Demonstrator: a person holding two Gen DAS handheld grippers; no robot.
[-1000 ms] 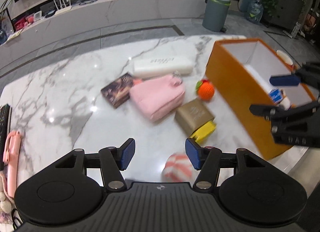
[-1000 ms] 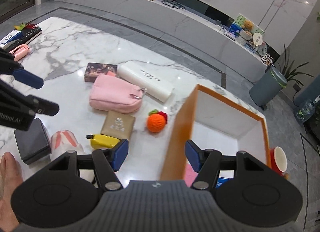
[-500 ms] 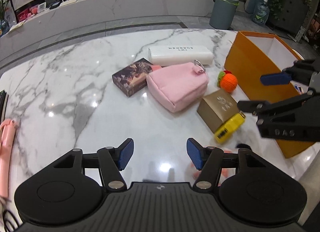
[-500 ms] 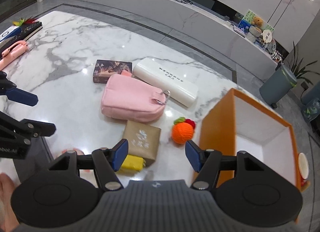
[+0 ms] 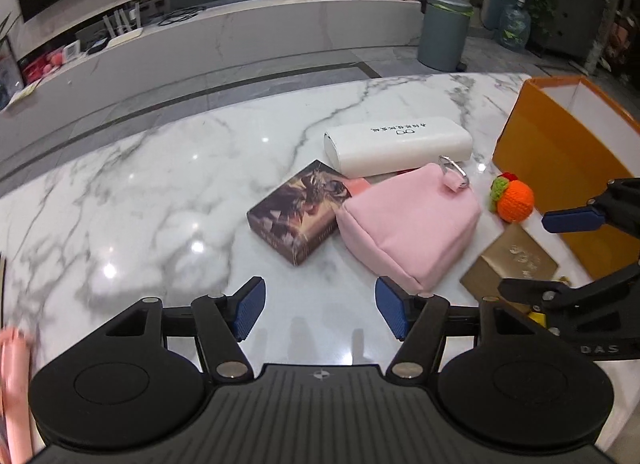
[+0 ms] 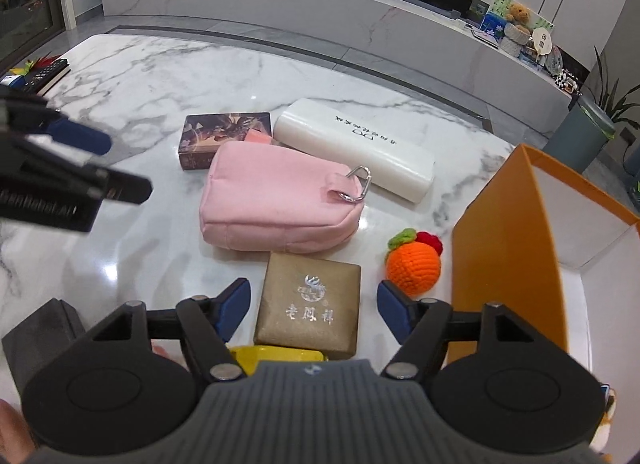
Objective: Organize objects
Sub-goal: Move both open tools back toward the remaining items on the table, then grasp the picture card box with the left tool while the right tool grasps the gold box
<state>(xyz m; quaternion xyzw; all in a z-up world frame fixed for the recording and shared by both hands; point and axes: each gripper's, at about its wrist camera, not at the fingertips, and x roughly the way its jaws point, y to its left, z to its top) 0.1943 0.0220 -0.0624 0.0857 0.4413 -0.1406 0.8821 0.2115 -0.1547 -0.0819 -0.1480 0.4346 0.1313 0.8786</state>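
My left gripper point(image 5: 320, 312) hangs low over bare marble, jaws opening, nothing between them. Just beyond it lie a pink pouch point(image 5: 408, 224) and a dark patterned box point(image 5: 304, 212). My right gripper point(image 6: 314, 308) is over a gold box point(image 6: 310, 304). Its jaws are opening and straddle the box, pads clear of its sides. A yellow item point(image 6: 276, 356) peeks out below that box. An orange crochet fruit point(image 6: 414, 268) sits to the right, beside the open orange box point(image 6: 504, 248). A white case point(image 6: 356, 148) lies behind the pouch point(image 6: 276, 200).
The marble table point(image 5: 160, 200) stretches to the left. A black box point(image 6: 40, 332) sits at the near left, a remote point(image 6: 44, 72) at the far left edge. My left gripper point(image 6: 108, 164) reaches in from the left of the right wrist view. A grey bin point(image 5: 442, 32) stands on the floor.
Both grippers have come down closer to the table. The right one shifted from above the orange box's wall to over the gold box. Both jaws stand a little wider.
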